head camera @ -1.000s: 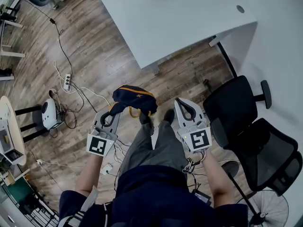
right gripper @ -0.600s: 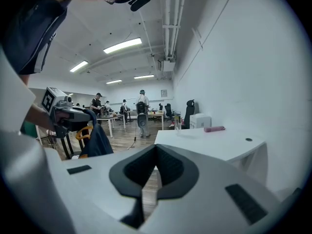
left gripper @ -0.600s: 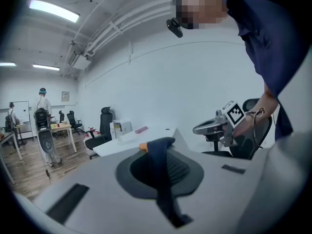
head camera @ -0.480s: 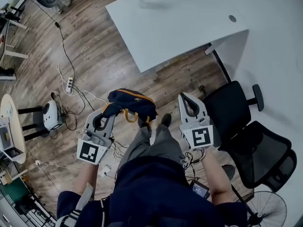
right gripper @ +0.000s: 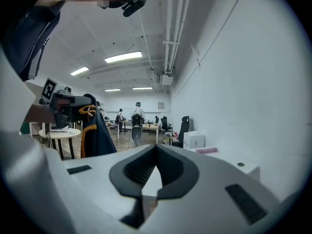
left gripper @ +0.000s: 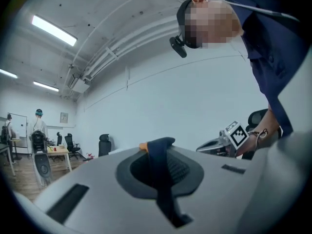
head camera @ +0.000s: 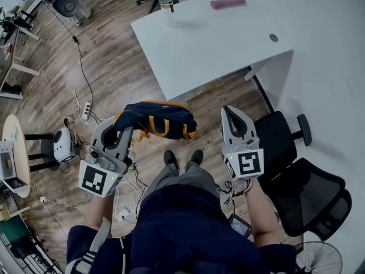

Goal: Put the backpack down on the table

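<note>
**Backpack in the air, short of the table**

White table (head camera: pixel 217 39) stands ahead. The navy-and-orange backpack (head camera: pixel 159 120) hangs above the wood floor (head camera: pixel 114 56), well apart from the table. Left gripper (head camera: pixel 121 131) is clamped on its strap (left gripper: pixel 163 179). Right gripper (head camera: pixel 232 112) is closed and empty.

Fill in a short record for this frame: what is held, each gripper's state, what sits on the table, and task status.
held item: navy and orange backpack, hanging by a strap above the floor
left gripper: shut on the backpack's strap
right gripper: shut, empty
table: white, with a pink item and a cup near its far edge
task status: backpack not yet on the table
</note>
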Demonstrator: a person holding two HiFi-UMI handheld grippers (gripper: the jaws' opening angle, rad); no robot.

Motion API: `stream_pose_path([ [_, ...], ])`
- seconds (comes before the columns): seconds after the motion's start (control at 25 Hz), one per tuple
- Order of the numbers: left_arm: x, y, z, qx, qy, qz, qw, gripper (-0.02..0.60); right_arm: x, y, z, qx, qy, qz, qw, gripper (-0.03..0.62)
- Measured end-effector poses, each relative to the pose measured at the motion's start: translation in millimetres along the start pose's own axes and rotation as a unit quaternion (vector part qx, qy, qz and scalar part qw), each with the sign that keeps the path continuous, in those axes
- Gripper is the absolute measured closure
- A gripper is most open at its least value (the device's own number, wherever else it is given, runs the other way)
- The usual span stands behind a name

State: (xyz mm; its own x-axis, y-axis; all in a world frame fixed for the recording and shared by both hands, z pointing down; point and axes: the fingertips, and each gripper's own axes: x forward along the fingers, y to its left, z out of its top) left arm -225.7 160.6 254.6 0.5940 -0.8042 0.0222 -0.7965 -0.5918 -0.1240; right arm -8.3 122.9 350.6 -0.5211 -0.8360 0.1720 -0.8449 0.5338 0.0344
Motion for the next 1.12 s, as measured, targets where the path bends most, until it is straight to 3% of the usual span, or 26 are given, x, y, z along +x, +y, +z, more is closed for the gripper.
stream_pose_path([
  [0.44,75,21,50,0.045,-0.055,0.019,0.9973,0.578,5,-57,29,-0.034,-0.020,0.003,0.999,0.595],
  [0.6,99,32,43,0.062,-0.056,-0.008,0.9965,0.578,21,-68,29,-0.035,-0.017,-0.005,0.999,0.595],
  [0.92,143,68,41,0.057,-0.054,-0.062,0.9950,0.578,58,-95,42,-0.043,-0.019,-0.027,0.999,0.595],
  [1.12,175,89,47,0.070,-0.064,-0.120,0.9883,0.578,90,-115,43,-0.040,-0.008,-0.047,0.998,0.595],
])
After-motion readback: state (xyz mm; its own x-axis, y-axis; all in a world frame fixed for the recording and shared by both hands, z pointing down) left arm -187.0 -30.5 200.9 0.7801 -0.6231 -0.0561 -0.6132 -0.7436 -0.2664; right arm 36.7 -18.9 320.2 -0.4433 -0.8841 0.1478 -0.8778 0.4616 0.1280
